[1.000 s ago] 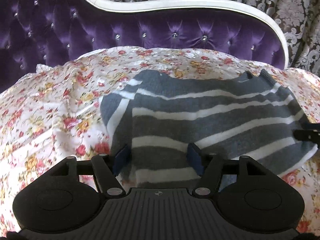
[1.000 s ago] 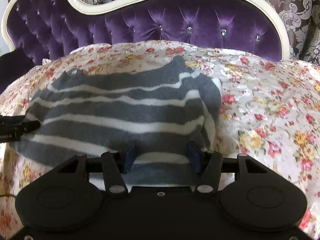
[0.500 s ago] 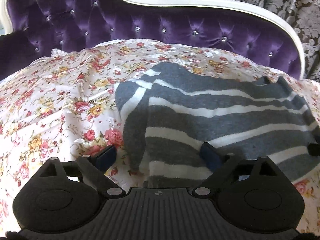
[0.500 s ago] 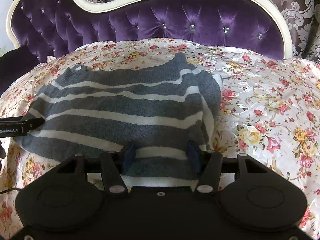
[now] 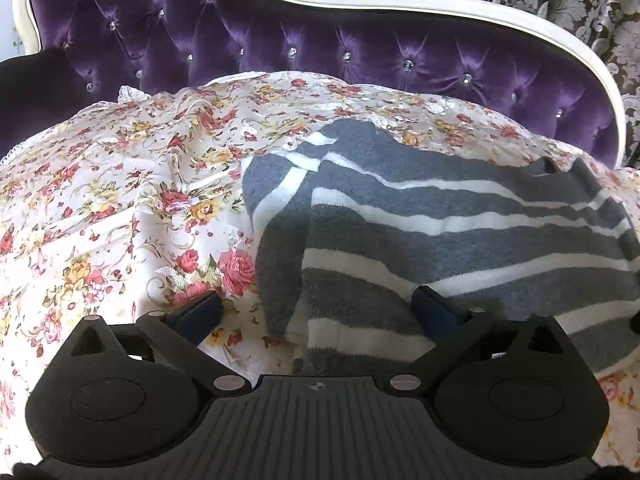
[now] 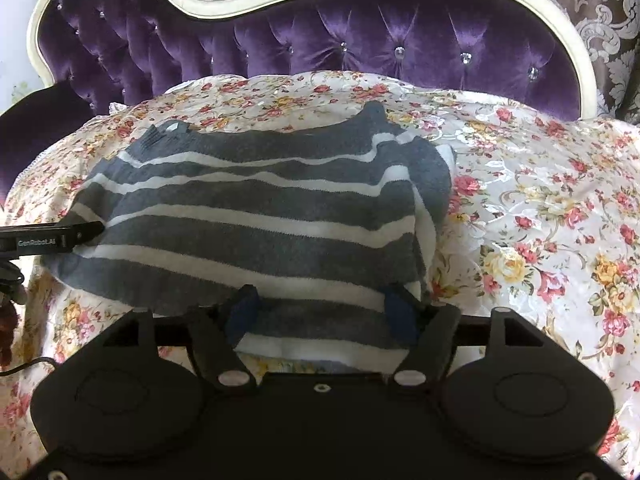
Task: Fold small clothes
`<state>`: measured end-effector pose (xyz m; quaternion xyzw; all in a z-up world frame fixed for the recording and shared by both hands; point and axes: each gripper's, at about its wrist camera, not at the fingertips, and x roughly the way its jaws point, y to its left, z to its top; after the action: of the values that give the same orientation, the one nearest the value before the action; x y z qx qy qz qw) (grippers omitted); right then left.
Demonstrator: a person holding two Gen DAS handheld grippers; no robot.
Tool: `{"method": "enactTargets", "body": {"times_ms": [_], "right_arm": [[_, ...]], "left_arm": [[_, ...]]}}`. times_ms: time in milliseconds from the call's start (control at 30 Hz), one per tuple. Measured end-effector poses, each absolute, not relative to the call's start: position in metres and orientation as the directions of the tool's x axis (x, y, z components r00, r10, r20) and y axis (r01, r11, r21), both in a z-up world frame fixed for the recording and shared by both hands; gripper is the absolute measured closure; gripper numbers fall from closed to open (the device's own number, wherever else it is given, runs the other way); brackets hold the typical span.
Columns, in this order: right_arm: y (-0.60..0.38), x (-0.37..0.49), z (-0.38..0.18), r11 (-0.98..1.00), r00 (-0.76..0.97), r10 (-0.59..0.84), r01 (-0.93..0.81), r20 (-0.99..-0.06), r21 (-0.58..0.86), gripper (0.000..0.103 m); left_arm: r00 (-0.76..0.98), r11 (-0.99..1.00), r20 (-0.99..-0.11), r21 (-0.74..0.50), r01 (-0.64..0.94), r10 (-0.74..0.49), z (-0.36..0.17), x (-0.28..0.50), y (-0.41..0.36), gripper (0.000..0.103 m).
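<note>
Right wrist: sweater [image 6: 256, 216] hem possibly hidden

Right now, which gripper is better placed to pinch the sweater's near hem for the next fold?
Right, probably. The right gripper is open with the sweater hem between its fingers. The left gripper is open much wider, straddling the sweater's left edge, one finger over bare bedspread.

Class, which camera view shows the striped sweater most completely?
The right wrist view: the striped sweater lies almost whole on the floral cover. The left wrist view cuts off its right end.
</note>
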<state>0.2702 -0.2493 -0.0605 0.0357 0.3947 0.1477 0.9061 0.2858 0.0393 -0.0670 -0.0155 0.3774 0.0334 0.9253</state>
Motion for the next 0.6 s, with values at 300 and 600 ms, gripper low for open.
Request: {"method": "enactTargets", "body": {"times_ms": [300, 600], "right_arm": [[-0.279, 0.269, -0.033, 0.929, 0.768, 0.33, -0.162, -0.549, 0.332, 0.021], [-0.251, 0.332, -0.032, 0.882, 0.718, 0.437, -0.222, -0.542, 0.416, 0.016]], "left_arm": [[0.709, 0.997, -0.704, -0.005, -0.071, 0.047, -0.067, 0.287, 0.04, 0.0], [0.704, 0.997, -0.709, -0.005, -0.072, 0.047, -0.067, 0.288, 0.04, 0.0]]}}
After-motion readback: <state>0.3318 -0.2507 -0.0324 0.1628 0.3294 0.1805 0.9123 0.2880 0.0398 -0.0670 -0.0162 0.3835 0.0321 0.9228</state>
